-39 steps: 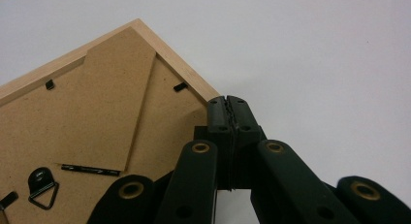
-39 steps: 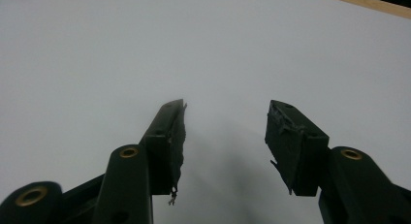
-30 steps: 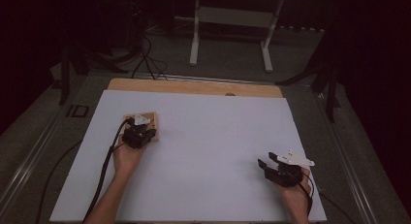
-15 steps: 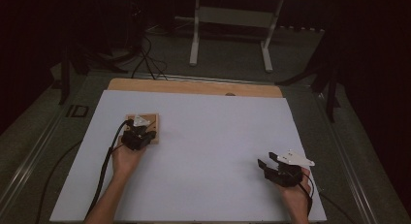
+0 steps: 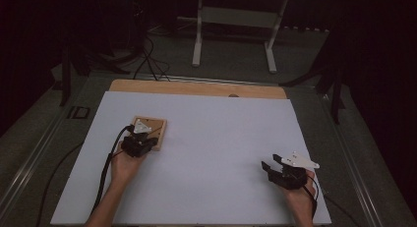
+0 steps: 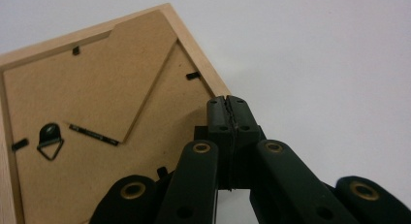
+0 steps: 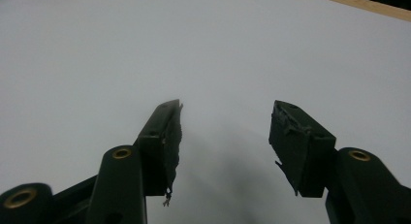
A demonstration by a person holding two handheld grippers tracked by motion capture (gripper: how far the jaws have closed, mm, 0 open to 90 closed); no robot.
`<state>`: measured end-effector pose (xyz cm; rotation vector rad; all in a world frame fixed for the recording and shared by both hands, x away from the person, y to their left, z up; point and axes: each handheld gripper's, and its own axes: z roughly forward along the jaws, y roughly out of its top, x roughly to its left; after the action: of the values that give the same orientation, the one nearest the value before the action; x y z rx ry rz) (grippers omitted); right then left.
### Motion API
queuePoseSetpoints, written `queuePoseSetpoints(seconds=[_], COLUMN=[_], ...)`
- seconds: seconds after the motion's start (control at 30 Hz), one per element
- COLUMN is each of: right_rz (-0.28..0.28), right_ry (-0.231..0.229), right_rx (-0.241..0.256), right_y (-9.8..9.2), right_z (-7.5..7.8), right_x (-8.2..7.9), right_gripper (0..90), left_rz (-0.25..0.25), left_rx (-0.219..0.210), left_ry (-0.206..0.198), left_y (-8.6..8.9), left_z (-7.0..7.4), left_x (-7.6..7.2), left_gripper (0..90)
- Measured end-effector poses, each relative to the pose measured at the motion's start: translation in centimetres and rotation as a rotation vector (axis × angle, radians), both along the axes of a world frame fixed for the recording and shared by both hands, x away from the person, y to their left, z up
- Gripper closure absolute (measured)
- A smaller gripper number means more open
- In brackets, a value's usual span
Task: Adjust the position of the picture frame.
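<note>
Frame [image 5: 149,132], back up, lies near table's [image 5: 221,138] left edge; little has shifted since earlier pics. L gripper [image 6: 227,105], jaws pressed together, is parked at its rim, nothing seen gripped. R gripper [image 7: 225,122] held wide, empty.

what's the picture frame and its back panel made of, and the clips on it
The picture frame rim looks like pale, unvarnished wood: light tan, matte. Its back panel seems to be brown fibreboard or pressed card, flat and dull with a faint speckle. The small turn clips and the hanging loop look like dark metal, though the finish is hard to tell.
</note>
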<state>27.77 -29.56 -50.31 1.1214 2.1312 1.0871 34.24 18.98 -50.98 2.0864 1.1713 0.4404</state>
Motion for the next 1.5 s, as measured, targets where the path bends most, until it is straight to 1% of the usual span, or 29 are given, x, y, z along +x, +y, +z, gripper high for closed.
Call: queuePoseSetpoints(seconds=[0.07, 0.2, 0.43, 0.57, 0.77, 0.97, 1.07, 1.27, 1.37, 1.5], right_rz=[0.001, 0.001, 0.005, 0.005, 0.005, 0.005, 0.004, 0.003, 0.002, 0.001], right_ry=[0.001, 0.002, 0.001, 0.001, 0.001, 0.0, -0.001, -0.003, -0.003, -0.001], right_rx=[0.0, 0.001, 0.001, 0.001, 0.001, 0.001, 0.002, 0.002, 0.003, 0.003], right_y=[0.0, 0.1, 0.1, 0.0, 0.1, 0.0, 0.0, -0.1, -0.1, -0.1], right_z=[0.0, 0.0, 0.0, 0.0, 0.0, 0.0, 0.0, 0.0, 0.0, 0.1], right_x=[0.0, 0.0, 0.0, 0.0, 0.0, -0.1, 0.0, -0.1, -0.1, -0.1], right_gripper=[44.7, 44.7, 44.7, 44.6, 44.6, 44.6, 44.6, 44.5, 44.6, 44.5], left_rz=[-0.004, -0.014, -0.034, -0.05, -0.073, -0.085, -0.082, -0.062, -0.038, -0.002], left_rx=[-0.004, 0.004, 0.002, 0.023, 0.04, 0.042, 0.05, 0.038, 0.036, 0.05], left_ry=[-0.002, 0.0, 0.002, 0.009, 0.012, 0.017, 0.021, 0.018, 0.018, 0.011], left_y=[0.1, 0.2, 0.6, 0.7, 1.2, 1.9, 2.3, 3.3, 4.0, 4.8], left_z=[0.0, 0.0, 0.0, 0.2, 0.3, 0.3, 0.4, 0.3, 0.3, 0.3], left_x=[-0.3, -0.8, -1.8, -2.2, -3.0, -3.6, -3.9, -4.5, -4.6, -4.6], left_gripper=[90.0, 90.0, 90.0, 90.0, 90.0, 90.0, 90.0, 90.0, 90.0, 90.0])
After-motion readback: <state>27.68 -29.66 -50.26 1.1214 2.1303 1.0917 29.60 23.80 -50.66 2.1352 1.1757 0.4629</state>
